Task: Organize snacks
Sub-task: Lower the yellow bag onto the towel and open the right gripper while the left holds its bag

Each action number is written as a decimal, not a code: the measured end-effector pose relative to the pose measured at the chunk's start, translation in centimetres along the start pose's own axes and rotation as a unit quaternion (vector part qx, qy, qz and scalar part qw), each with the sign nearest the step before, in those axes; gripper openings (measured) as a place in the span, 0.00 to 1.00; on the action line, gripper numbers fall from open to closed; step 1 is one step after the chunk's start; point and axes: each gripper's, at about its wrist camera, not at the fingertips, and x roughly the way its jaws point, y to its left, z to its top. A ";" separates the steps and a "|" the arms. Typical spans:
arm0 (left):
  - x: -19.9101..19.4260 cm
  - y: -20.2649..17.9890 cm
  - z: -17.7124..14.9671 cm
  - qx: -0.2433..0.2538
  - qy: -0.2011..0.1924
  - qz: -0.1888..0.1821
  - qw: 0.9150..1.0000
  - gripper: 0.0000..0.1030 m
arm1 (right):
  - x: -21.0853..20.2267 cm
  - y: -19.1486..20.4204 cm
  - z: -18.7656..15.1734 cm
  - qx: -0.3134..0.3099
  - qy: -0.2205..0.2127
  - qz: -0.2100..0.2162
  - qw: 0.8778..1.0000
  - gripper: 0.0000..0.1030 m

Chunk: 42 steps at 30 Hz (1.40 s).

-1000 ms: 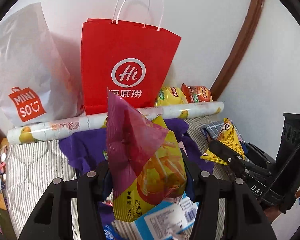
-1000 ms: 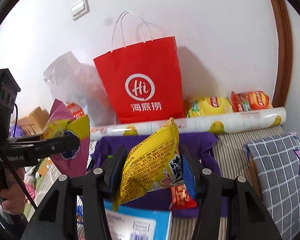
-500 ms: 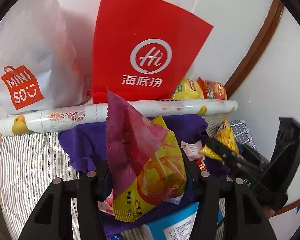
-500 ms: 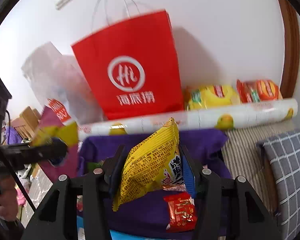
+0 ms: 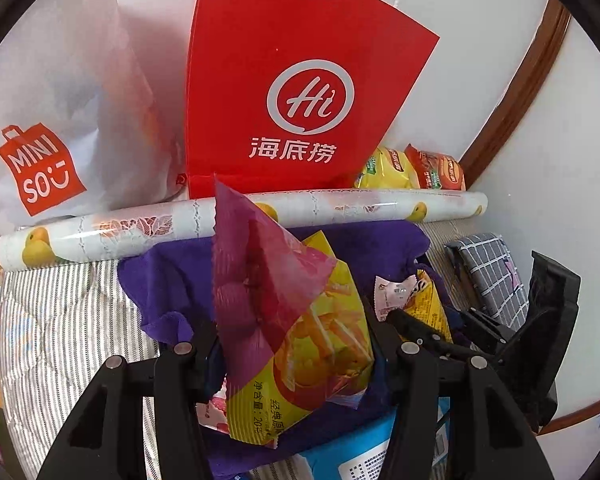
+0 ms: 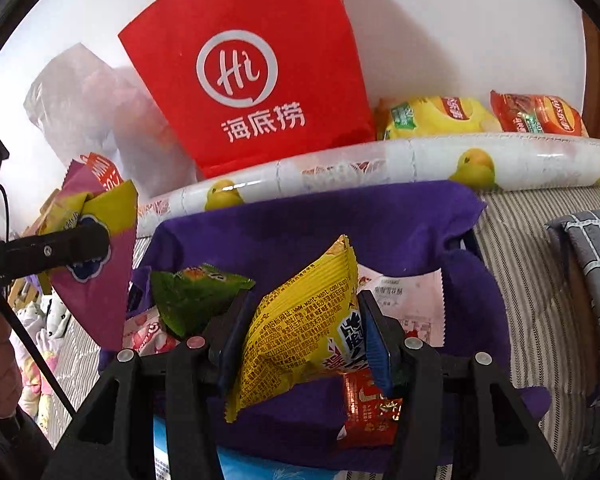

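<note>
My left gripper (image 5: 296, 344) is shut on a magenta and yellow chip bag (image 5: 288, 320) and holds it above a purple fabric bin (image 5: 172, 280). My right gripper (image 6: 304, 340) is shut on a yellow snack bag (image 6: 300, 332) over the same bin (image 6: 308, 224). In the bin lie a green packet (image 6: 188, 300), a red packet (image 6: 364, 408) and a pale pink packet (image 6: 404, 300). The left gripper and its bag (image 6: 96, 248) show at the left of the right wrist view. The right gripper (image 5: 420, 320) shows at the right of the left wrist view.
A red paper bag (image 5: 292, 92) and a white Miniso bag (image 5: 52, 120) stand against the wall. A patterned roll (image 5: 340, 204) lies before them, with yellow (image 6: 436, 116) and red (image 6: 536, 114) chip bags behind it. A checked cushion (image 6: 592, 280) lies right. A blue box (image 5: 352, 456) sits below.
Both grippers have moved forward and down toward the purple bin with their bags still held. The red bag now looms larger and the bin's contents have come into view.
</note>
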 end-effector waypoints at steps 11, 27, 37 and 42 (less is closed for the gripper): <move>0.5 -0.1 0.0 0.001 0.006 -0.003 1.000 0.52 | 0.6 0.0 -0.2 0.001 0.019 -0.001 1.000 0.51; 0.8 -0.2 -0.2 0.003 0.010 -0.005 1.000 0.52 | 1.3 -0.1 -0.3 -0.004 0.035 -0.012 0.999 0.53; 1.0 -0.1 -0.1 0.000 0.014 -0.014 1.000 0.52 | -0.1 -0.3 0.0 0.006 0.008 0.004 1.000 0.66; 1.0 -0.1 -0.2 -0.002 0.017 -0.021 1.000 0.52 | -1.2 -0.5 0.3 0.008 -0.012 0.001 1.000 0.66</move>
